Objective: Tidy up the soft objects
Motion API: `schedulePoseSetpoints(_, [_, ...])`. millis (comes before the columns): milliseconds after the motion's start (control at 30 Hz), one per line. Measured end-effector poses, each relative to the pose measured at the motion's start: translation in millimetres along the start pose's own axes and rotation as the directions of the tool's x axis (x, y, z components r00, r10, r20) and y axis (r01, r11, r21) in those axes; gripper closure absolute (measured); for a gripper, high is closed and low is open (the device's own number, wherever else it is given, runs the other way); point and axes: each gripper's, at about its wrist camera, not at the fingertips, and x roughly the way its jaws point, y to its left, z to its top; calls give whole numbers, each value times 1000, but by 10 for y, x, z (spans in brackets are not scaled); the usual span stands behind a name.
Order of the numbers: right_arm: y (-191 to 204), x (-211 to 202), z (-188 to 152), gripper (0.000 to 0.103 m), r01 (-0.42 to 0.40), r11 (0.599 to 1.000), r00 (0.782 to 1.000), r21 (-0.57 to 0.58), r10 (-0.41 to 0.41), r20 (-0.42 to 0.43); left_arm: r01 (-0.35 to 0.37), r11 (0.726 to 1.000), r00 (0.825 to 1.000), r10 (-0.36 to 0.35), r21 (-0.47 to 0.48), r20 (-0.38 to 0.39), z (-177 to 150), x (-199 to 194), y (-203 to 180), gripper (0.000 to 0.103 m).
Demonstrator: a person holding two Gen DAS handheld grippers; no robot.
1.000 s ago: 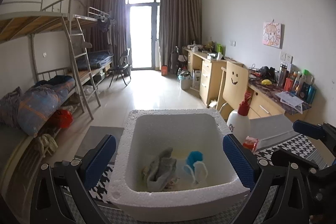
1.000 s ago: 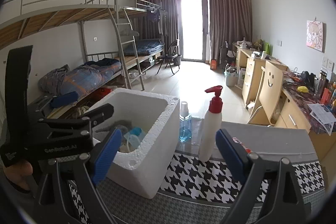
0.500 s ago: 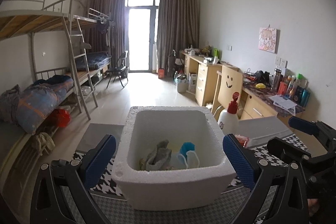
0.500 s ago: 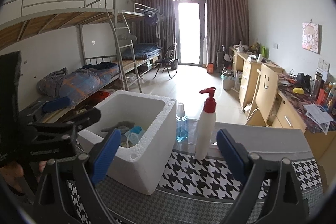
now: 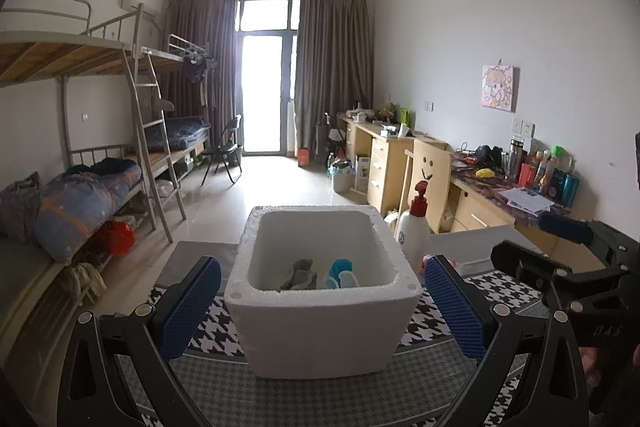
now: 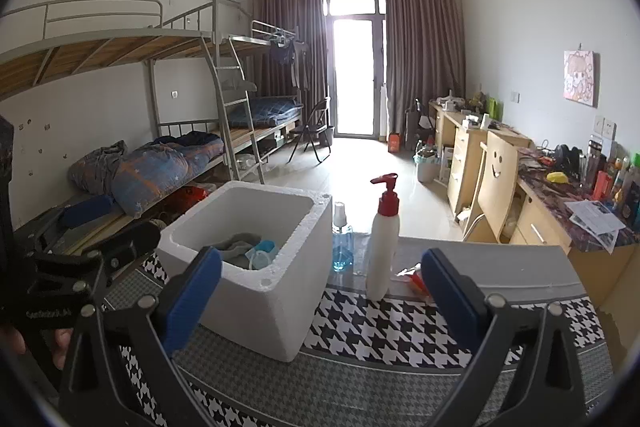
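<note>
Here, I hold the left gripper [image 5: 322, 311] with jaws apart and empty before the foam box [image 5: 320, 323], where grey cloth [image 5: 298, 273] already lies; my right gripper [image 6: 320, 301], just widened, grips nothing.

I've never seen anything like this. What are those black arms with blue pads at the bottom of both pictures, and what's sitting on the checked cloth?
Those are hand-held grippers, not a robot: a person holds one in each hand, and each carries a camera looking along its jaws. One picture comes from the left gripper, the other from the right gripper. Both sets of jaws stand wide open and hold nothing; the right ones have just been opening. On the black-and-white houndstooth cloth stands a white foam box containing a grey cloth and some blue-and-white soft items. Beside it are a white pump bottle with a red top and a small blue spray bottle.
</note>
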Motion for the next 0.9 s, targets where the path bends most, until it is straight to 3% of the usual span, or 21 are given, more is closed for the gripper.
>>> schedulePoseSetpoints(900, [297, -635, -340, 1, 31, 999, 994, -20, -29, 108, -34, 999, 995, 31, 24, 100, -330, -684, -77, 1])
